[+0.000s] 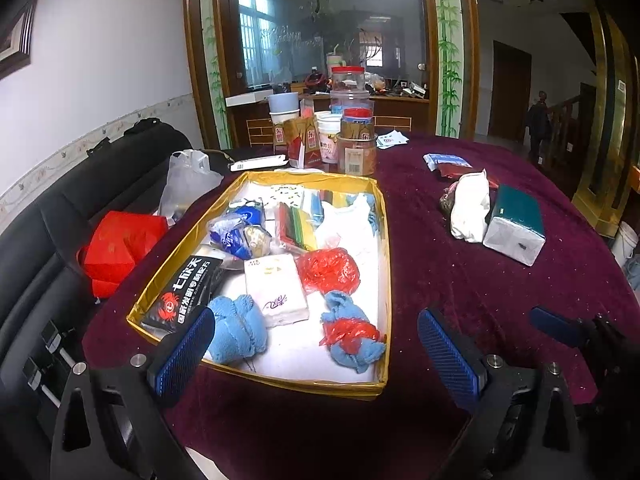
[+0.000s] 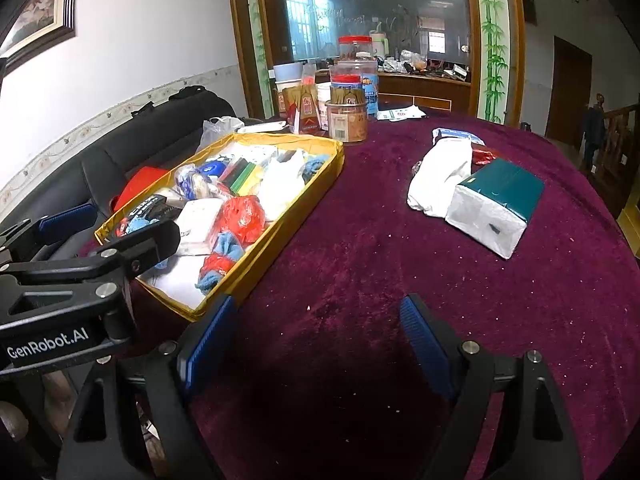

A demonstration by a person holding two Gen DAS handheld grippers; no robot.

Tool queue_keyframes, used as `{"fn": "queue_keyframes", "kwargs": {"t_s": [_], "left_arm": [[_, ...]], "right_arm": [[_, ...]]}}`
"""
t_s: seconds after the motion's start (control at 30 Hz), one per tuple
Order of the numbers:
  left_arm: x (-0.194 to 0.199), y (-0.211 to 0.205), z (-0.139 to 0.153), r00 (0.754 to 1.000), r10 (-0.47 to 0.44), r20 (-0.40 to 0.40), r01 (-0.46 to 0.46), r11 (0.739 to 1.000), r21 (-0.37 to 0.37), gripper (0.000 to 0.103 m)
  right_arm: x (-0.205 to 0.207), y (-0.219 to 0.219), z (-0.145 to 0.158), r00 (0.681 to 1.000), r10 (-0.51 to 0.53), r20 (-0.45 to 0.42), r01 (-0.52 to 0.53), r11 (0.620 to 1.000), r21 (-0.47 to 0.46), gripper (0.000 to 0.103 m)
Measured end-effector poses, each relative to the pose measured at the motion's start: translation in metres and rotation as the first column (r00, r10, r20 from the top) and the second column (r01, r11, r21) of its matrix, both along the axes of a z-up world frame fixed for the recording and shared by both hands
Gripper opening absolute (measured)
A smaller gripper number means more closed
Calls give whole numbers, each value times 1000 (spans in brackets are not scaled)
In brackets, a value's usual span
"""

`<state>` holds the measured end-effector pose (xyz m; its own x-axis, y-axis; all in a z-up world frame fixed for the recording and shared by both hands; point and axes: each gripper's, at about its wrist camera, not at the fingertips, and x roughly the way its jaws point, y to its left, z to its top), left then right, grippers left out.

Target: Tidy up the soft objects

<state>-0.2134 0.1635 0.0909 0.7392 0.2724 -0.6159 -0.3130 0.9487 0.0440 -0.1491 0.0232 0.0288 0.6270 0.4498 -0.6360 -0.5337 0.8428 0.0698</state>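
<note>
Both grippers (image 1: 316,344) (image 2: 314,344) were spread, empty. Box (image 1: 256,368) mostly filled; tissue pack (image 2: 496,208) and white bag (image 2: 440,176) lay on cloth, well apart. Advice: right grabs pack across narrow sides.

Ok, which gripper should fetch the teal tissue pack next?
Probably the right gripper: open, empty, over bare cloth with the teal tissue pack ahead. The left gripper hangs over the yellow box.

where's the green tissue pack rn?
The green tissue pack lies on the maroon tablecloth, outside and right of the yellow box, touching the white bag.
</note>
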Motion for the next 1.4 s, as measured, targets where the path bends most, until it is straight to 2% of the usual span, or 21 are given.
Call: {"fn": "queue_keyframes", "kwargs": {"t_s": [0.47,0.6,0.73,0.9,1.03,1.2,1.4], "left_arm": [[2,2,-5,1000,-9,-23,8,1000,-12,102],[3,-2,-5,999,-17,-28,16,1000,-7,102],[4,-2,-3,999,-36,-28,35,999,-15,102],[3,2,0,999,-49,0,49,997,-65,102],[7,-3,-3,997,-81,-2,81,993,-89,102],[9,-3,-6,995,-99,-4,98,988,-117,102],[17,-5,-3,992,-124,-4,123,985,-124,102]], "right_arm": [[6,-5,-2,1000,-2,-24,2,1000,13,83],[18,-21,-1,998,-36,-43,37,999,27,84],[35,-48,8,995,-94,-23,95,995,6,84],[82,-88,22,964,-263,28,265,959,-102,85],[127,-96,23,951,-308,2,306,943,-128,85],[188,-76,24,931,-366,-4,359,916,-177,85],[235,-30,-2,931,-366,-3,338,862,-377,85]]}}
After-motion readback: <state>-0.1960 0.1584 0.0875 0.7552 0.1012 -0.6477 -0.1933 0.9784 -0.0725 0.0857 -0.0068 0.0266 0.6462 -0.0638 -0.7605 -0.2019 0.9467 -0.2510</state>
